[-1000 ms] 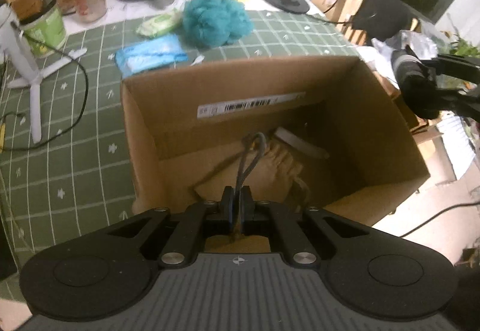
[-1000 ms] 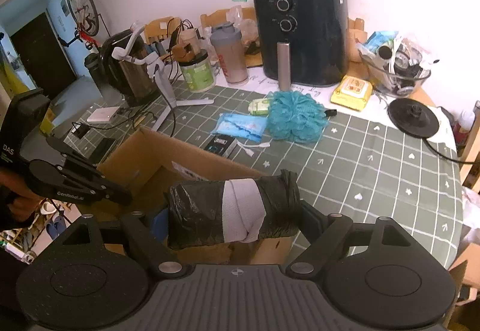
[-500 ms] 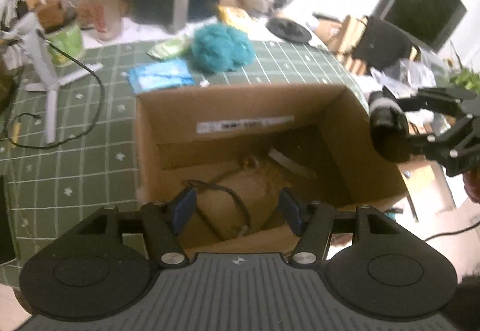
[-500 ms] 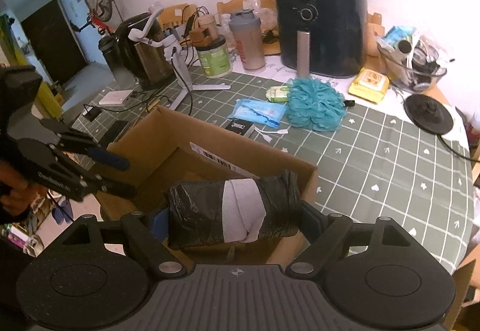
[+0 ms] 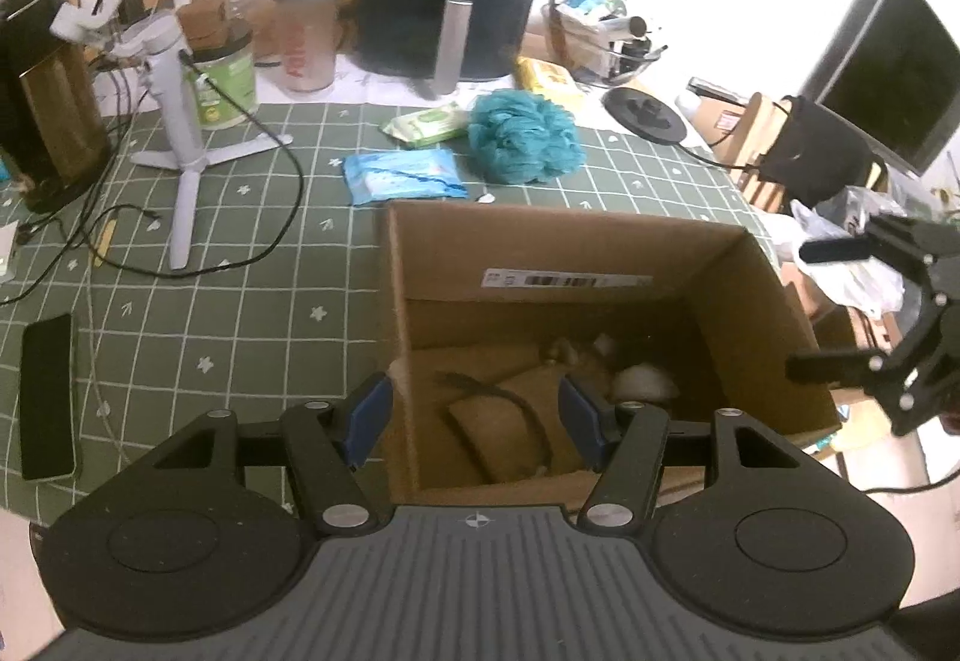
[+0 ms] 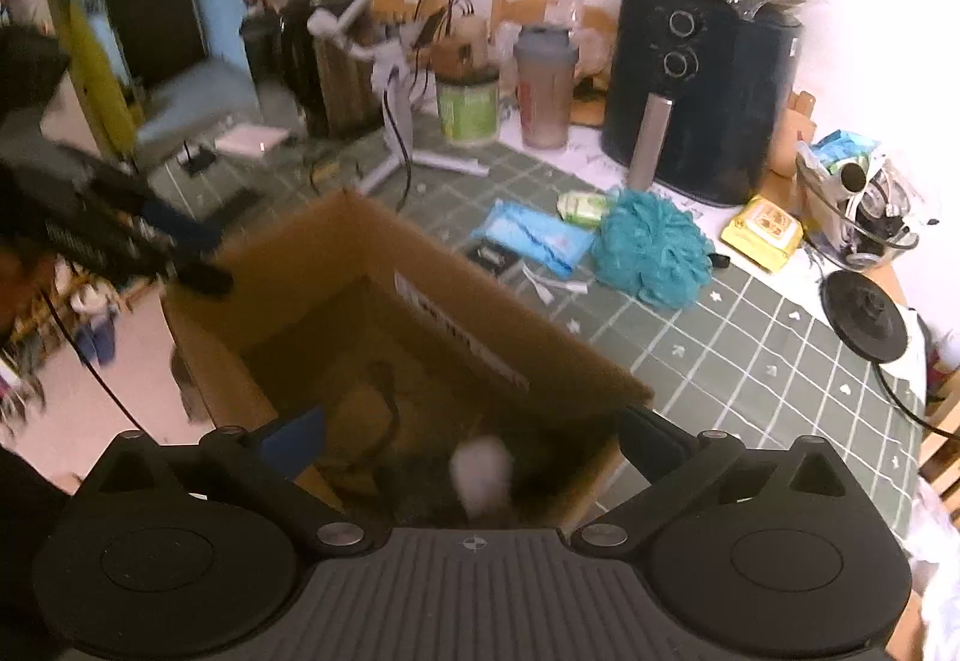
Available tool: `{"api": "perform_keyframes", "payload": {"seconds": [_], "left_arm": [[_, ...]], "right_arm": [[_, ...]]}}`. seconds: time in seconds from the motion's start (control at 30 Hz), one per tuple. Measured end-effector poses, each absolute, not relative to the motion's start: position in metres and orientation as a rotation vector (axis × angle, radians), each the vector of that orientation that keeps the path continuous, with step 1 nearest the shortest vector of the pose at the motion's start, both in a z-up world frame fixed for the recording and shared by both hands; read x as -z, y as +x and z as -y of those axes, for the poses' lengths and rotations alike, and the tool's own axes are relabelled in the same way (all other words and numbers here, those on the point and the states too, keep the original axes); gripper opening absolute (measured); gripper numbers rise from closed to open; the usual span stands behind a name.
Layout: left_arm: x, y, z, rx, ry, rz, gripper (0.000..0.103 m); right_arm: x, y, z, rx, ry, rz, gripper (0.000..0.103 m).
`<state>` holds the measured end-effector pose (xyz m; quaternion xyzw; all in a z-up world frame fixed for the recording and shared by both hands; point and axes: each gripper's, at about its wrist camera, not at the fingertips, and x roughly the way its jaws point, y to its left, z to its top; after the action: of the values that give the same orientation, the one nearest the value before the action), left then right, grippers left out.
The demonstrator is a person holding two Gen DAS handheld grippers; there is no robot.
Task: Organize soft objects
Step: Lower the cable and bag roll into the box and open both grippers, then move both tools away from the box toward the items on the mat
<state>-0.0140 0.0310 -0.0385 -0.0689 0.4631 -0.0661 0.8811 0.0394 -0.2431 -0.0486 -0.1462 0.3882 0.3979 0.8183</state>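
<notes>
Black roll (image 6: 480,472) dropped out of right gripper (image 6: 468,439) into cardboard box (image 5: 600,247), both grippers' jaws now apart, left gripper (image 5: 474,412) empty over brown pouch (image 5: 510,439)

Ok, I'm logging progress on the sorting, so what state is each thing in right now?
left tool: open, empty, above the box.
right tool: open, empty.
cardboard box: open-topped, upright on the table.
drawstring pouch: lying inside the box.
black roll: inside the box, blurred.
teal loofah: on the table, outside the box.
blue packet: flat on the table.
</notes>
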Motion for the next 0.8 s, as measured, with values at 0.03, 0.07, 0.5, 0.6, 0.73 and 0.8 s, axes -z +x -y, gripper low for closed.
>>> {"api": "perform_keyframes", "payload": {"seconds": [0.03,0.07,0.5,0.6,0.73,0.8], "left_arm": [[0.039,-0.014,-0.032,0.133,-0.147,-0.965,0.060],[0.039,-0.015,-0.033,0.127,-0.150,-0.966,0.060],[0.038,-0.011,-0.032,0.117,-0.143,-0.974,0.060],[0.037,-0.009,-0.030,0.125,-0.132,-0.977,0.060],[0.037,-0.003,-0.026,0.131,-0.115,-0.980,0.060],[0.036,0.000,-0.025,0.134,-0.107,-0.979,0.060]], "right_arm": [[0.051,0.038,0.244,-0.848,-0.305,-0.840,0.103],[0.054,0.037,0.245,-0.845,-0.298,-0.850,0.103],[0.068,0.034,0.262,-0.719,-0.145,-0.926,0.103],[0.068,0.033,0.267,-0.699,-0.102,-0.929,0.103],[0.069,0.031,0.271,-0.656,-0.077,-0.937,0.103],[0.070,0.031,0.272,-0.631,-0.071,-0.938,0.103]]}}
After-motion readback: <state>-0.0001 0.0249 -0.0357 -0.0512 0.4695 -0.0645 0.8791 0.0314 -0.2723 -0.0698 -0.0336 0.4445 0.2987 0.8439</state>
